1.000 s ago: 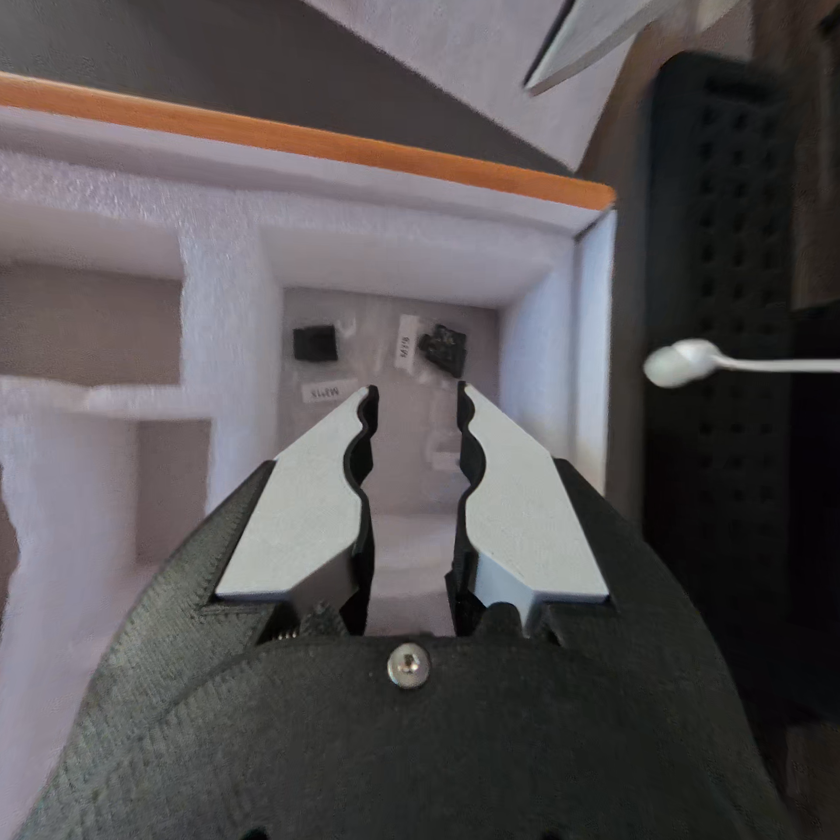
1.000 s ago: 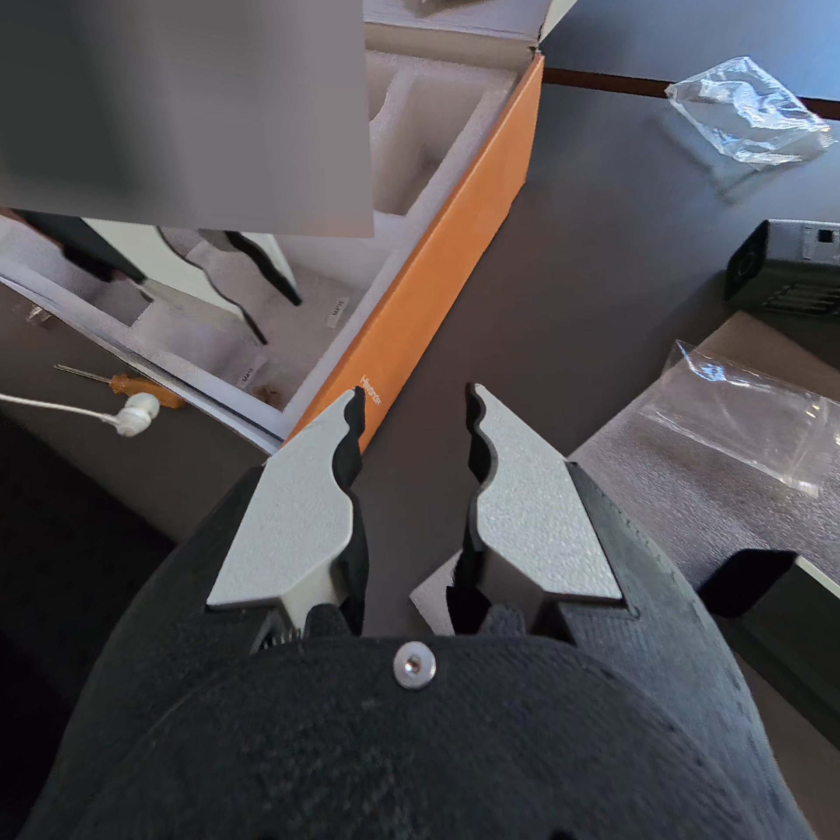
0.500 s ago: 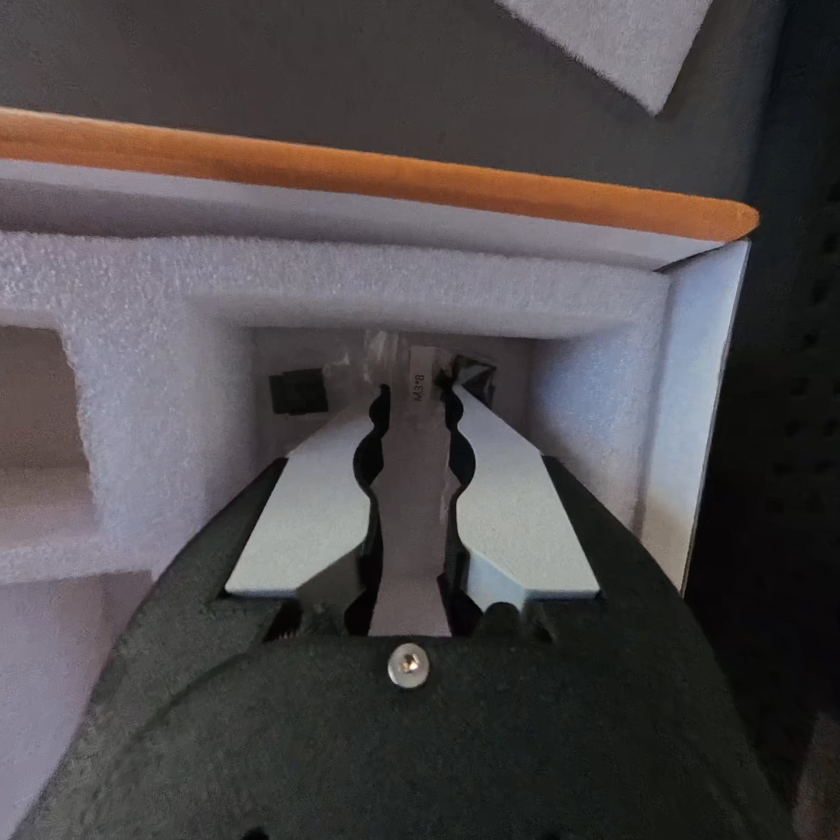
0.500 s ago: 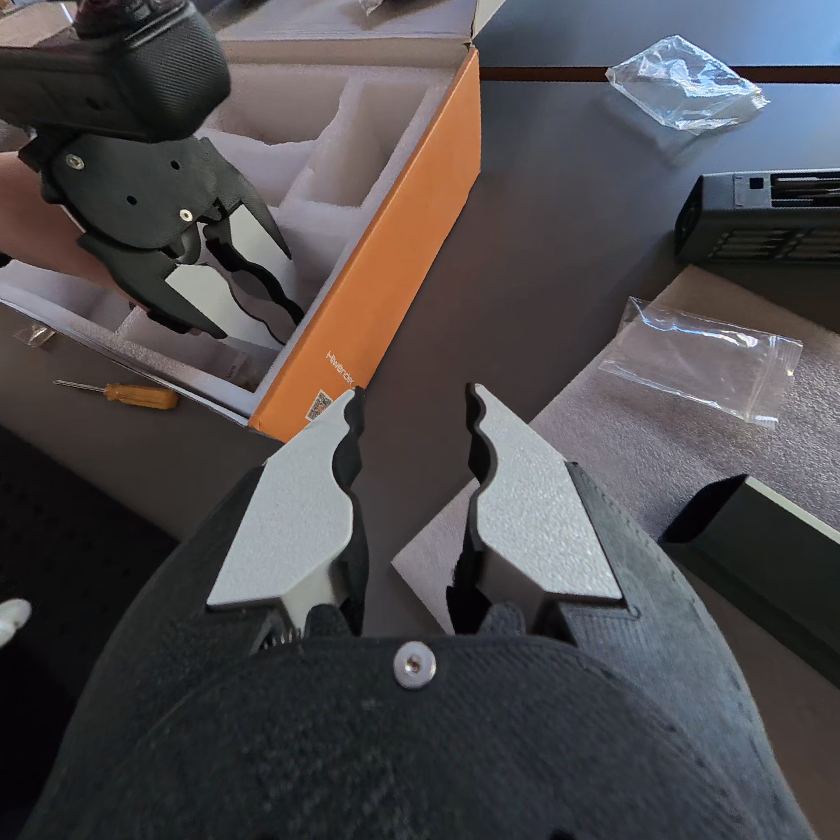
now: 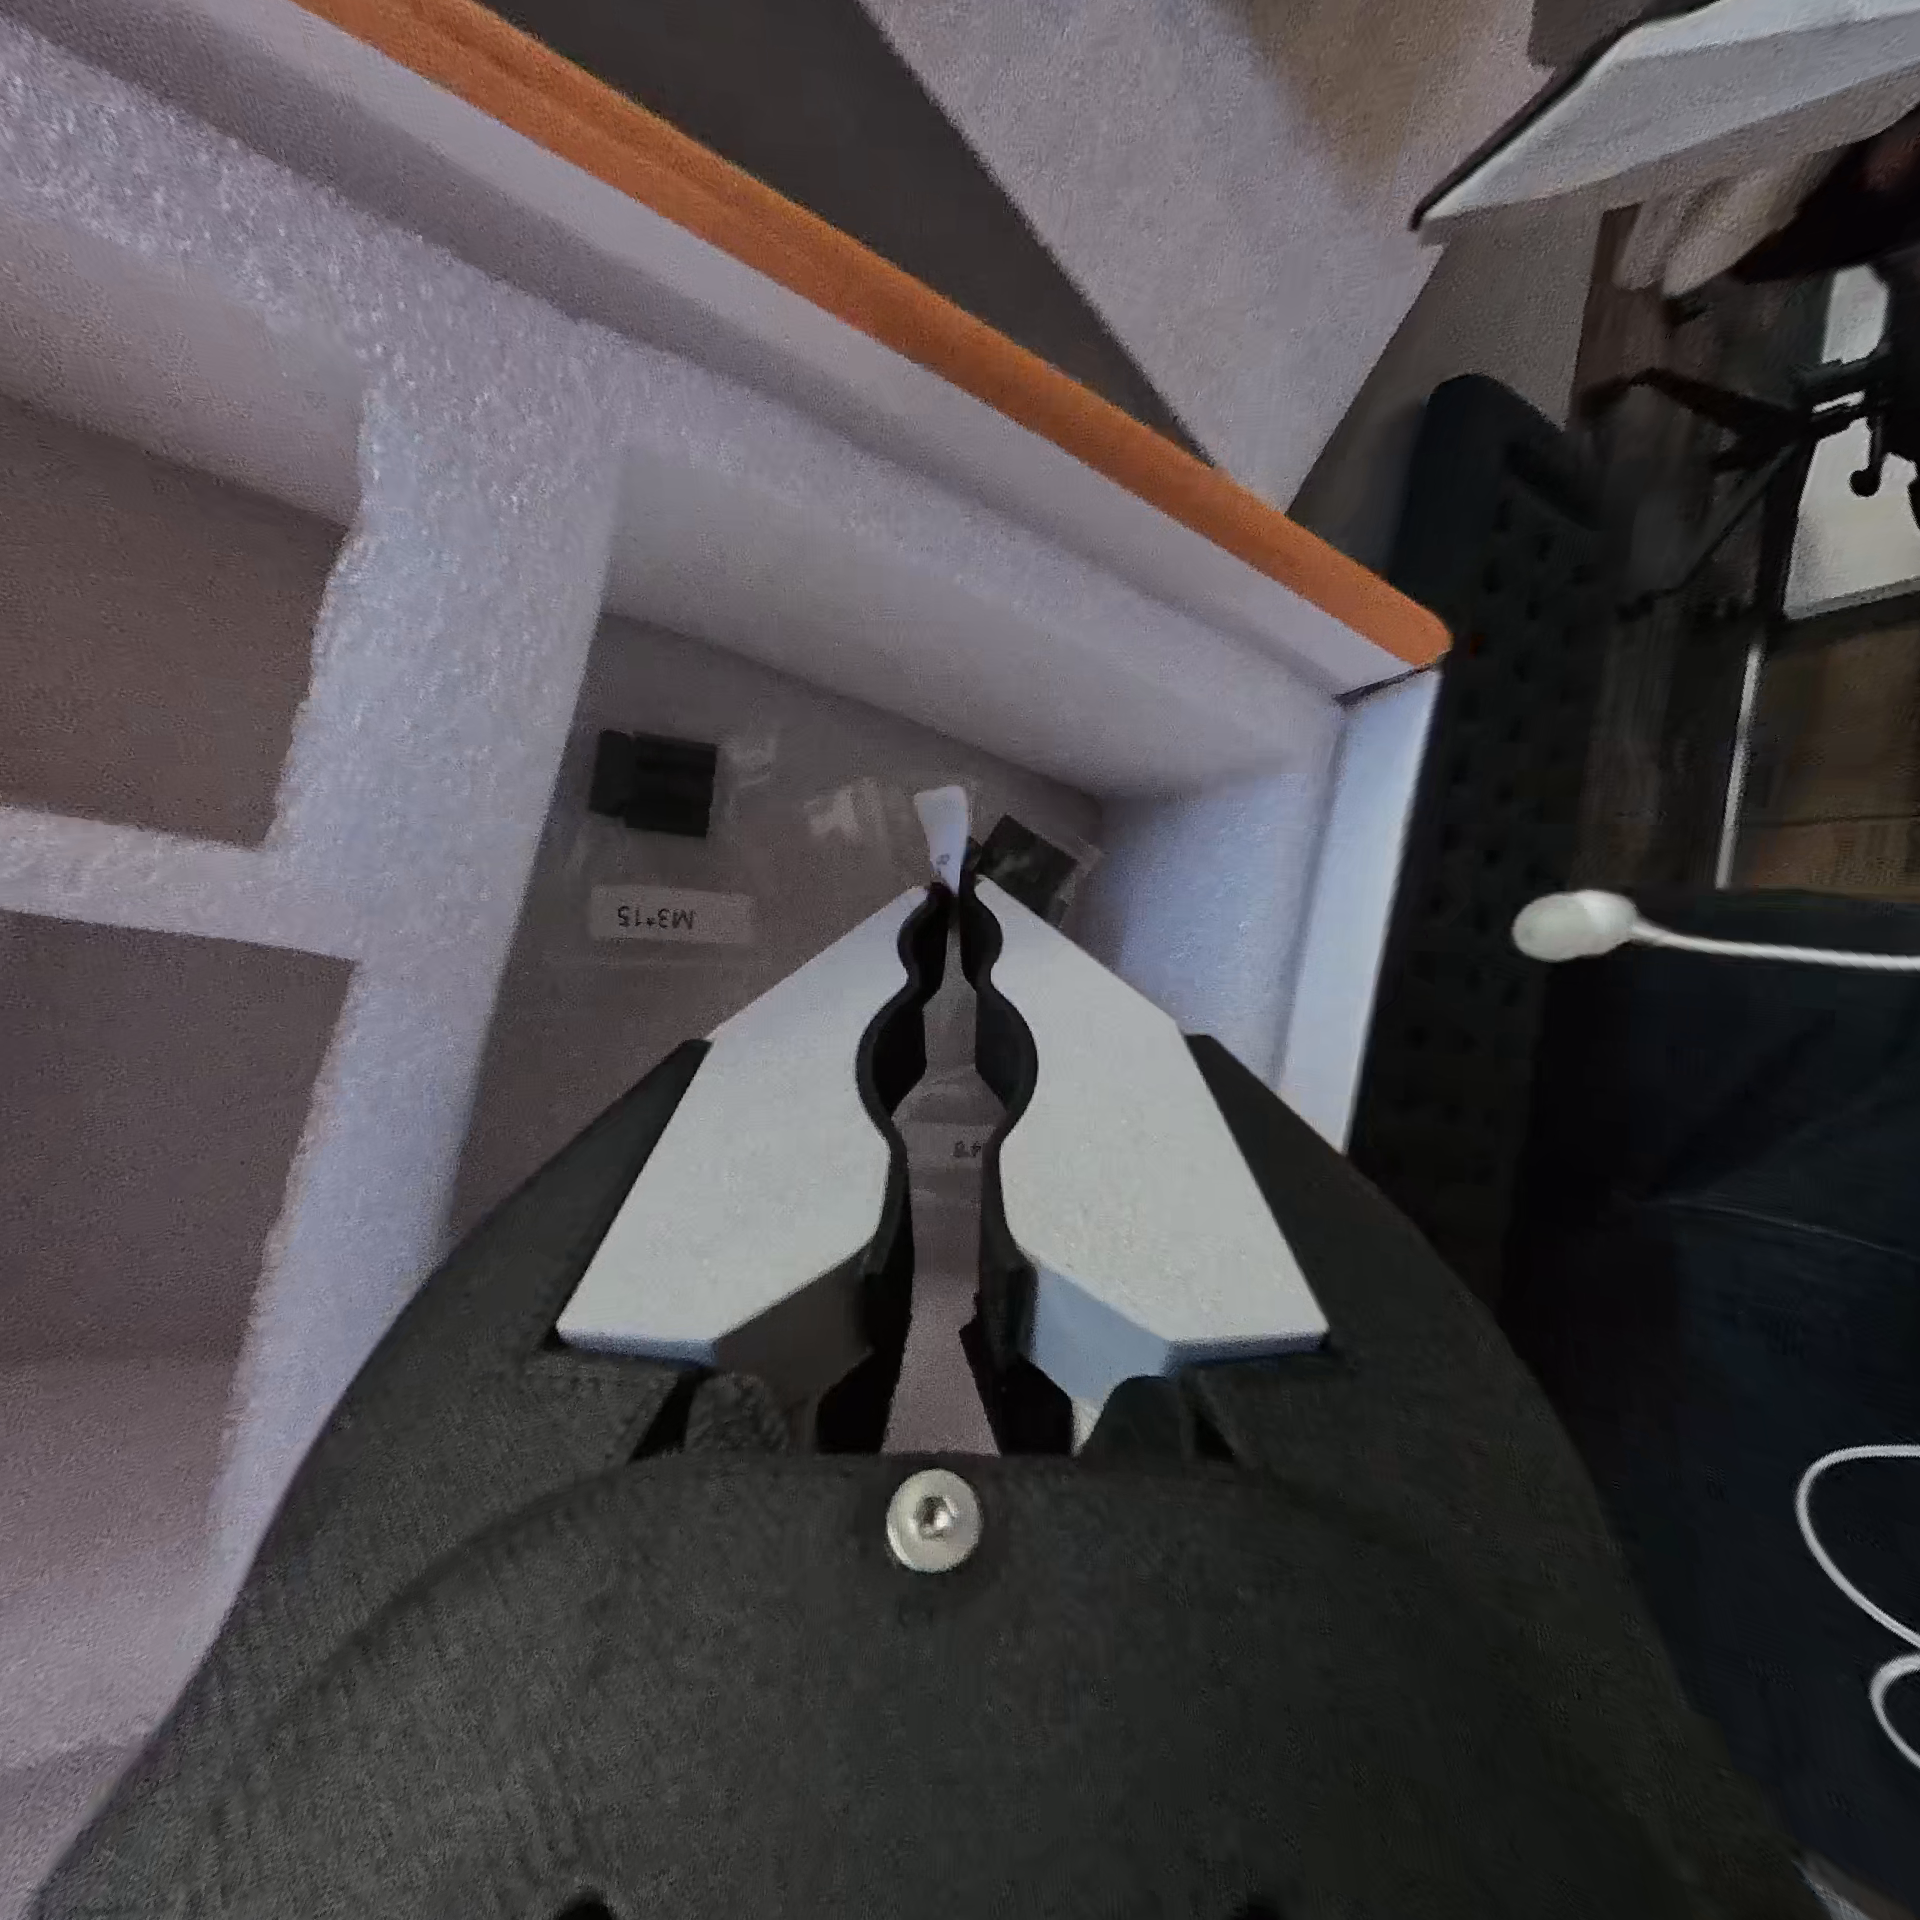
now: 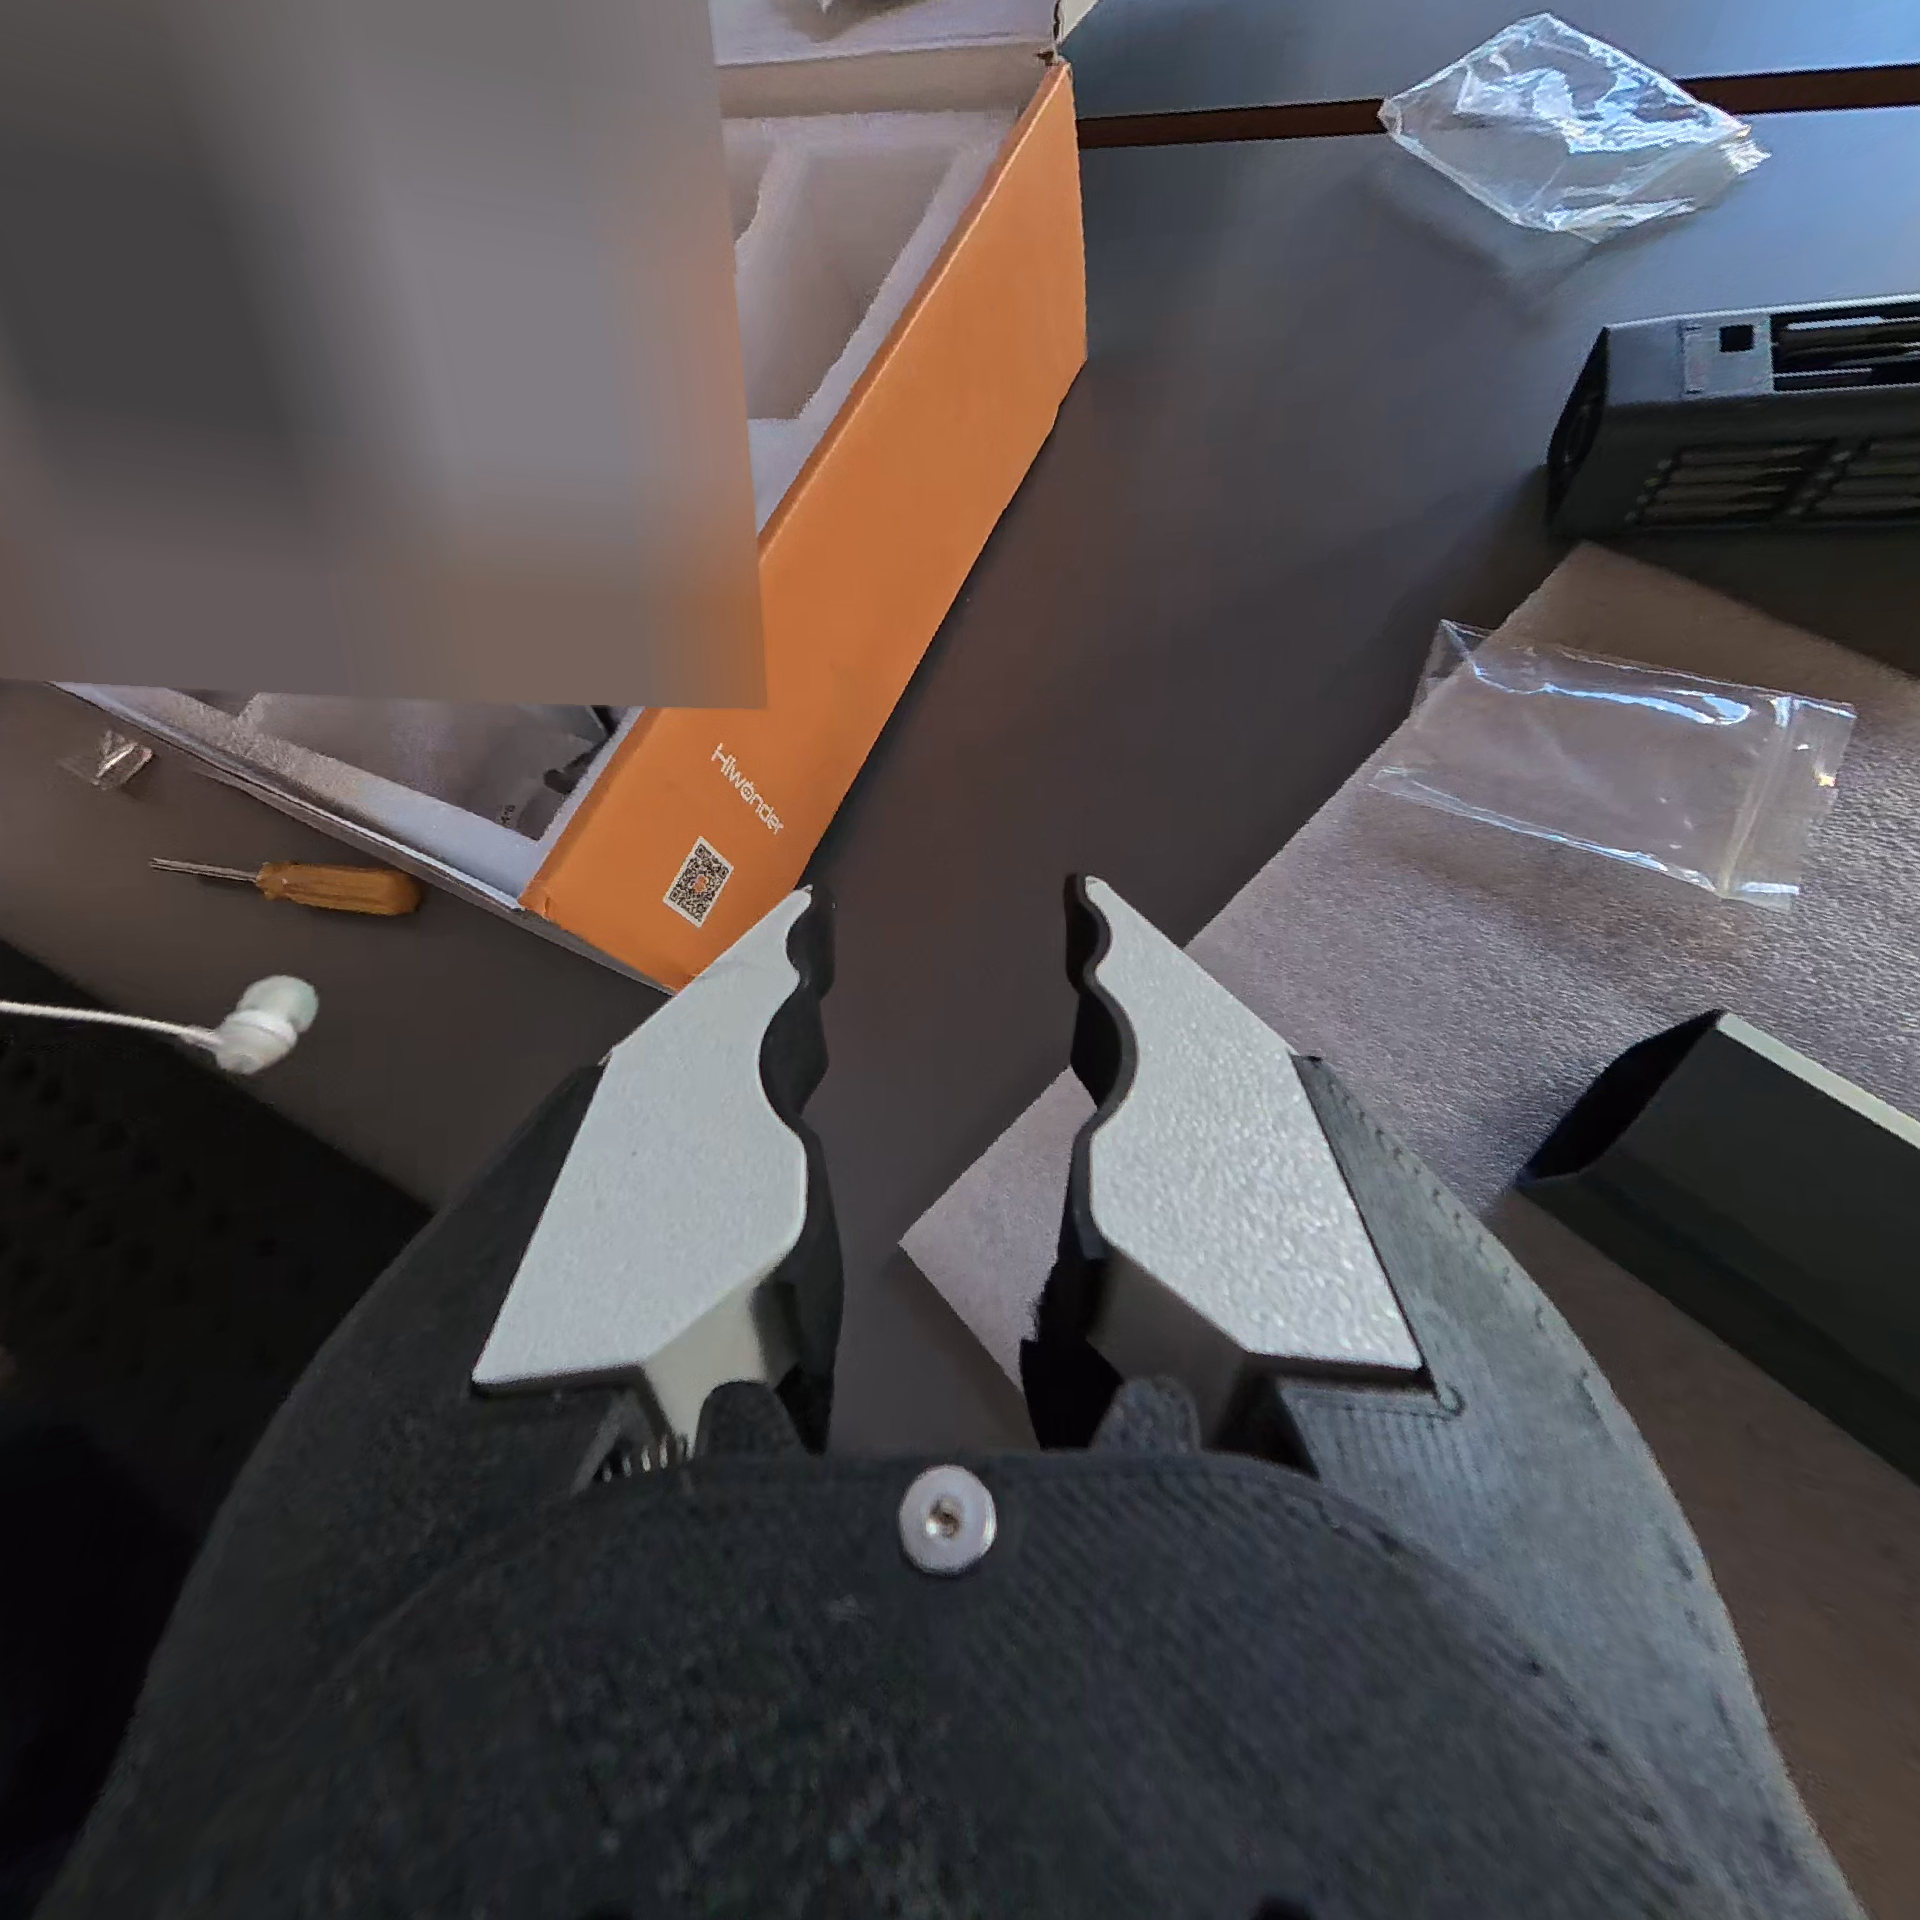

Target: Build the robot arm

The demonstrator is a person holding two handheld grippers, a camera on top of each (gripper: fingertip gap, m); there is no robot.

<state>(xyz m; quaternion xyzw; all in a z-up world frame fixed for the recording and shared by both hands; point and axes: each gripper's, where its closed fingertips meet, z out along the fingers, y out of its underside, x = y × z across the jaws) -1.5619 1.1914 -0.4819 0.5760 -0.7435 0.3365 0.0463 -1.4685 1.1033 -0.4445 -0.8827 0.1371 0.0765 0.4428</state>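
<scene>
In the corner pocket of the white foam insert [image 5: 488,644], inside the orange cardboard box [image 6: 904,582], the left gripper [image 5: 952,896] is now pinched closed on the small clear plastic bag with a white label [image 5: 943,831]. Half a second ago its fingers stood apart, straddling that label; now the tips meet on it and the label stands up between them, with the view tilted — reads as a grasp made and the bag starting to lift, though I can't tell how far it's off the pocket floor.

The bag itself: thin, transparent, mostly hard to see. A white paper tab pokes above the fingertips and a small dark part [image 5: 1029,860] sits just behind the right finger, probably its contents.

Left behind in the same pocket — a second clear bag with a white label [image 5: 667,918] and a small black block [image 5: 655,781] near the far foam wall.

The right gripper [image 6: 948,902] is spread wide with nothing in it, hovering over the dark table [image 6: 1247,468] just beside the box's near corner; barely moved over the last second. About it:
- grey foam sheet [image 6: 1455,997] with an empty clear zip bag [image 6: 1621,758]
- small orange-handled screwdriver [image 6: 312,885]
- white earbud on a cord [image 6: 265,1023]
</scene>
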